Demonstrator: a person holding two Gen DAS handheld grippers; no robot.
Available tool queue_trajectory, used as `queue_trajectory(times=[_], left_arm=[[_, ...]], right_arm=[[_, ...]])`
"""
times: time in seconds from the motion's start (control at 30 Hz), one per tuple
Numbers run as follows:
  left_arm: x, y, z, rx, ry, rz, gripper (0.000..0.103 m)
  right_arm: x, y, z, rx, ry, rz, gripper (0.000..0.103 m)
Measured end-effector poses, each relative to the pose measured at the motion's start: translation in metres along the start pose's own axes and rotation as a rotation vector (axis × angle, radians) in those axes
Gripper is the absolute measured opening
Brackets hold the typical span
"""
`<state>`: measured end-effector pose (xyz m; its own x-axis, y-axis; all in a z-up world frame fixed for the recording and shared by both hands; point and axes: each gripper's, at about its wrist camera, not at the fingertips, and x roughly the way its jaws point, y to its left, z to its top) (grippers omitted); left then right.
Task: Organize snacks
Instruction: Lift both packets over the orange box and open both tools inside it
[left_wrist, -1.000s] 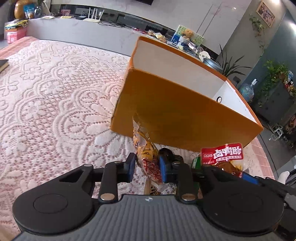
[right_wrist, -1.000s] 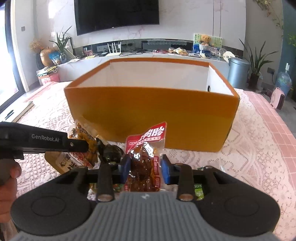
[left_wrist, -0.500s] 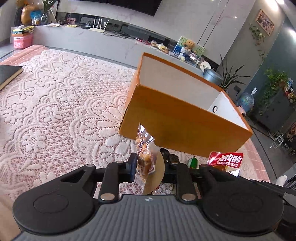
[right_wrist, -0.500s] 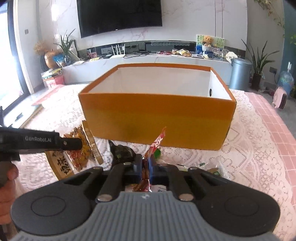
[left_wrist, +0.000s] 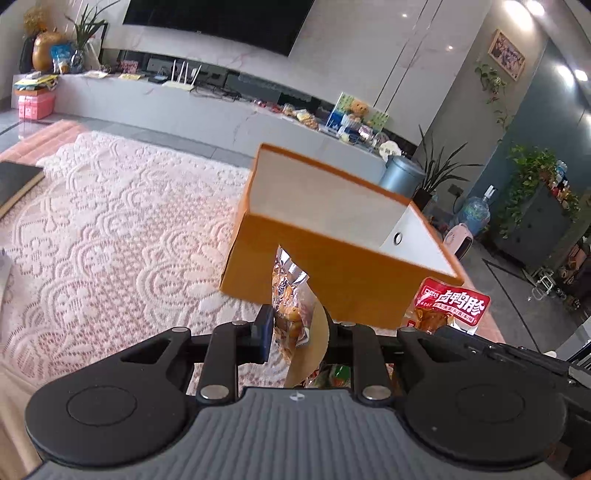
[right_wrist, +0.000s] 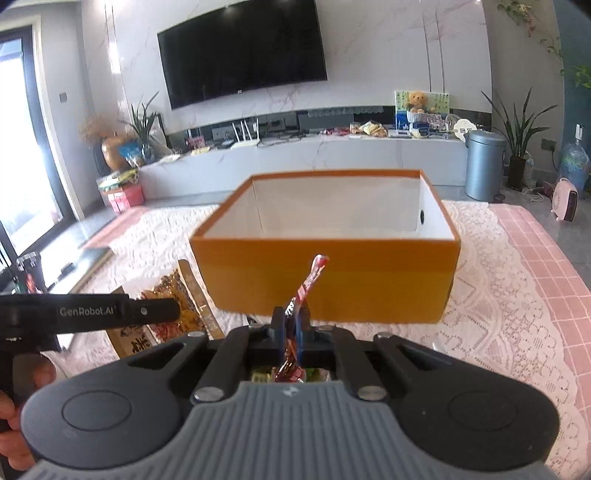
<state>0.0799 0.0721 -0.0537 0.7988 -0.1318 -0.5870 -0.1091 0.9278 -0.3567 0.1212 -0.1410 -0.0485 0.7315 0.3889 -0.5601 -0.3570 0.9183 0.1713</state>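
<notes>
Both grippers are clenched on packets, right (right_wrist: 291, 332) on the red one (right_wrist: 308, 284), left (left_wrist: 295, 328) on the yellow one (left_wrist: 290, 295), with the open box (right_wrist: 325, 273) just ahead of both.

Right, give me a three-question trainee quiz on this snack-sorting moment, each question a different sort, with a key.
1. True or false: the right hand-held gripper is shut on a red snack packet.
2. Multiple choice: the orange box is (A) full of snacks, (B) showing only bare white walls inside, (C) closed with a lid.
3. Fill in: the left hand-held gripper holds a clear packet of golden snacks on the near side of the ____ box.

Key: 1 true. 2 B; the floor of the box is hidden behind its near wall. 3 orange.
</notes>
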Motion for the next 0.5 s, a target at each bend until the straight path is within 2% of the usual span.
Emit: queue_trajectory(times=[0.23,0.5], left_arm=[[-0.011,-0.015,0.029,0.028,-0.058,-0.027,0.026],[-0.004,-0.034,0.063,0.08,-0.121,-0.044,0.026]], right_arm=[[-0.014,-0.002,0.026,-0.015,-0.065,0.011,0.001],[-0.013,-0.009,0.068,-0.026,-0.12,0.016,0.001]])
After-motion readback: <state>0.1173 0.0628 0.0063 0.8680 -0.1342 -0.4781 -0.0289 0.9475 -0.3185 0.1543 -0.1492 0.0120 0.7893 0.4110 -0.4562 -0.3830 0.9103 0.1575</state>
